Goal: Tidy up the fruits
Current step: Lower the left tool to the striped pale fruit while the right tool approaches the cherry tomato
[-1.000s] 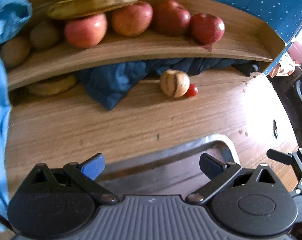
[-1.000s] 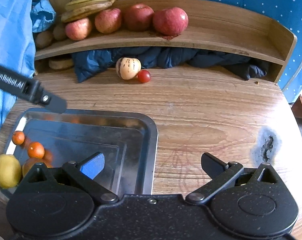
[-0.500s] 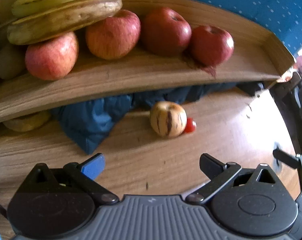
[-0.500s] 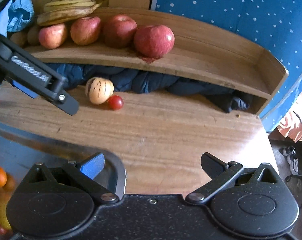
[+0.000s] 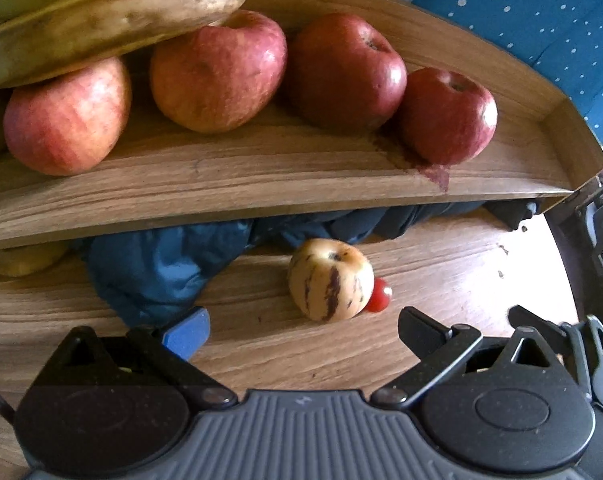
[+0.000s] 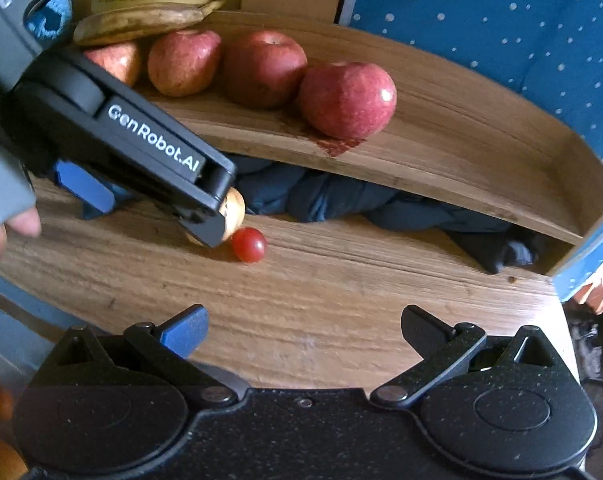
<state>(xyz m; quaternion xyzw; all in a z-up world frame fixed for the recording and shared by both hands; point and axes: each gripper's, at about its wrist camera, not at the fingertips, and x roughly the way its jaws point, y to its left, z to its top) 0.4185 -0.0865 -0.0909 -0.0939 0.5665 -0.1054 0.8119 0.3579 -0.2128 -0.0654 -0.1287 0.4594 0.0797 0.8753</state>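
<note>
My left gripper (image 5: 301, 326) has its fingers wide and empty, with the striped fruit (image 5: 330, 280) on the table (image 5: 441, 276) just in front of them. The right gripper (image 6: 301, 326) is also wide and empty. I think this fruit is firm, smooth and quite light, so I take it across its middle. One cherry tomato (image 5: 378, 297) touches it. On the shelf (image 5: 261, 168) I count four apples (image 5: 217, 72) and three bananas (image 6: 149, 4).

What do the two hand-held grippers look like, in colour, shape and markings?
Both grippers, left gripper and right gripper, have black linkage arms on round black housings, one blue finger pad and one black. The left gripper's side reads "GenRobot.AI" in white; its ribbed body is grey.
</note>
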